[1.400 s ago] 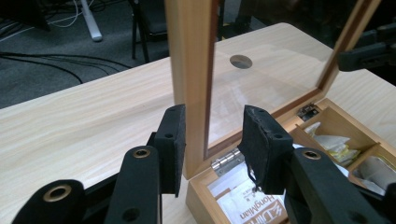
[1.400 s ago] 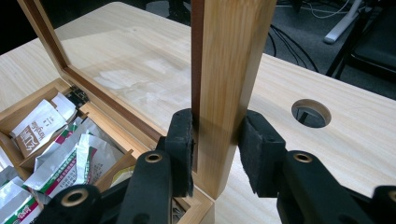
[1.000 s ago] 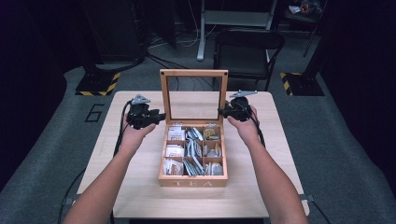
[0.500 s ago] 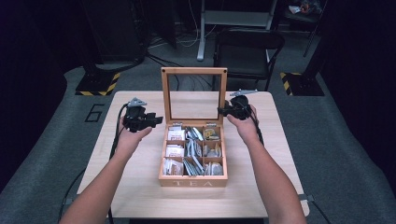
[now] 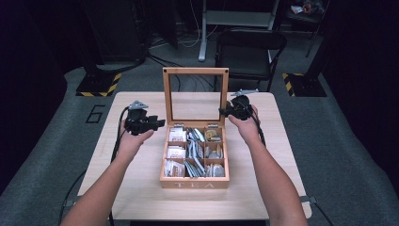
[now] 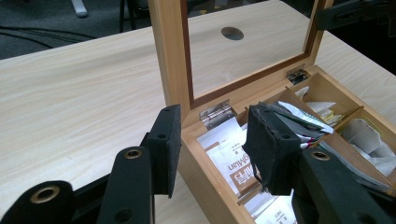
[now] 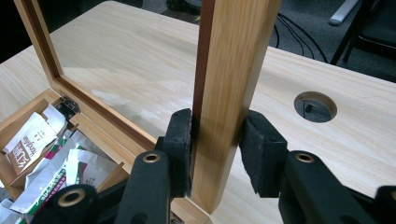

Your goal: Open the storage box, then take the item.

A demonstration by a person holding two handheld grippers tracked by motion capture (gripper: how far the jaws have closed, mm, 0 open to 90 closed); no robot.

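Matt wooden tea box, glass-paned lid, paper sachets

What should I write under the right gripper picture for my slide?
Right gripper pinching the side of the tea box's upright lid.

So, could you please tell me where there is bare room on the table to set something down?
The light wooden table is bare left of the wooden tea box, along its front edge, and right of the box beyond the right gripper. Behind the upright glass-paned lid it is bare around a round cable hole. The box's compartments are crowded with tea bags.
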